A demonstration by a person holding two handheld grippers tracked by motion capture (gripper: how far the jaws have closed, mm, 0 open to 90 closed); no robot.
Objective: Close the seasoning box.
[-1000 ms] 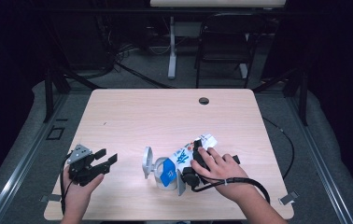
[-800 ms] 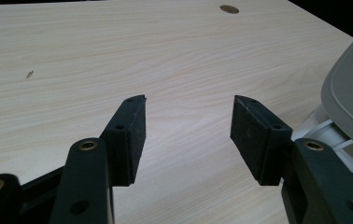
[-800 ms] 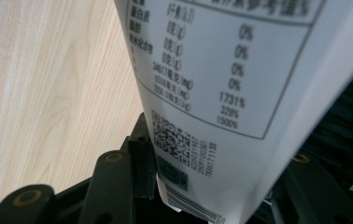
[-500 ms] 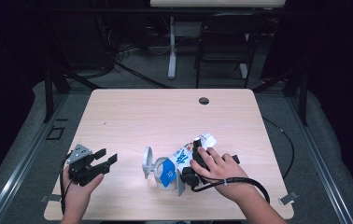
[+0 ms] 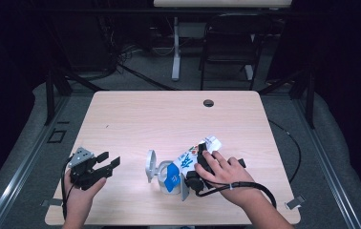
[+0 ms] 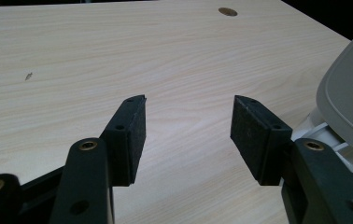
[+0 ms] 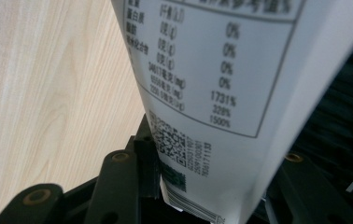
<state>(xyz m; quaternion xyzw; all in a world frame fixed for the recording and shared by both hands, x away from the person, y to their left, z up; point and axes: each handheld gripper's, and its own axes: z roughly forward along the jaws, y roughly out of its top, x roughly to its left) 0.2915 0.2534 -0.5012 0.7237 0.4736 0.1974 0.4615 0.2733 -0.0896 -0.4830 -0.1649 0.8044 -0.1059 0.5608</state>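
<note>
Nothing moved: right gripper (image 7: 202, 186) clamps carton (image 7: 221, 93), label "1731%"; left gripper (image 6: 188, 135) agape.

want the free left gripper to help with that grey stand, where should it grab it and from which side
Probably the upright round disc at the grey stand's left end. It stands on edge facing the open left gripper, thin enough to fit between the fingers. Come in low from the person's left, across bare table. The stand's right end is crowded by the right gripper and the white pouch it holds.
</note>
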